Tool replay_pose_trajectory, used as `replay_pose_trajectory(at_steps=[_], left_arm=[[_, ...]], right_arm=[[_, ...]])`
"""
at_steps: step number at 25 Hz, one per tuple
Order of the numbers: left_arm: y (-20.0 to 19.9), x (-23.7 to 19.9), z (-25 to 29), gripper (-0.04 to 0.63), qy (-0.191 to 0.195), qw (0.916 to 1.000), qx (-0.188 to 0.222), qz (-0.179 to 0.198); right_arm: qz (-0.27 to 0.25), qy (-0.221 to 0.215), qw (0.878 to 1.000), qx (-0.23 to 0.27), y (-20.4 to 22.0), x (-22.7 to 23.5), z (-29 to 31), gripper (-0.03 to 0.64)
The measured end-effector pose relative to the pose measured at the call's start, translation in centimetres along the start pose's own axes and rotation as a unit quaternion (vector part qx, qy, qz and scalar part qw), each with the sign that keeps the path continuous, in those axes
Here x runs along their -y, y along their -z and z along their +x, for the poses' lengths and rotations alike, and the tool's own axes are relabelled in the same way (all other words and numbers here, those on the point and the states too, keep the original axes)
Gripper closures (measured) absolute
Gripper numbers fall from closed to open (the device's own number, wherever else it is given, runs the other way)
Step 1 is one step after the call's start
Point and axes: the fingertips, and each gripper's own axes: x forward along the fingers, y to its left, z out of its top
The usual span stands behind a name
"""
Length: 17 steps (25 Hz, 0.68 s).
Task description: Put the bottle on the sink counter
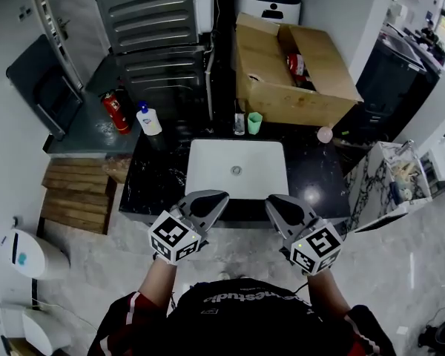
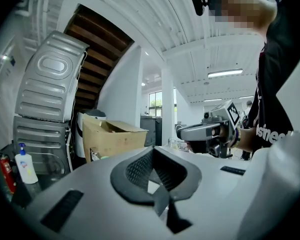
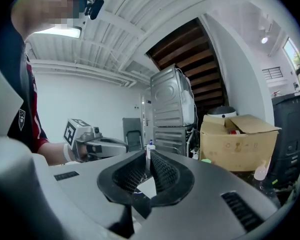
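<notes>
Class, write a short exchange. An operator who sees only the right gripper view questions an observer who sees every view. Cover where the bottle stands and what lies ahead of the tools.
Operator: I glimpse a bottle top beyond my tool. What does it stand on?
Observer: The bottle stands on a grey surface left of the black counter, not on the counter.
Operator: What lies ahead of the tools?
Observer: A white sink set in that counter, just beyond the left tool and right tool.

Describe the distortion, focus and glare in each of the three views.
Head view: sharp, mild wide-angle bend, white sink bright against dark counter. Left gripper view: strong fisheye, black corners, cardboard box crisp. Right gripper view: same fisheye, ceiling lamp glares.
</notes>
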Motion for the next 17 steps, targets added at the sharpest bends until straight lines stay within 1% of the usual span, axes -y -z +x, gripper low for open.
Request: replay_pose_trajectory(at_steps=[4,17], left_arm=[[-1.0,0.7,-0.1,0.582,0.001,0.9996,0.017,-0.021],[-1.4,2.0,-0.5,0.583,-0.01,0.9997,0.016,-0.018]], right_arm=[[-0.003,-0.009,1.0,-0.001,-0.1,-0.5,-0.6,0.572],[0.005,-0.011,1.0,0.002,-0.1,-0.7,-1.3,0.573]])
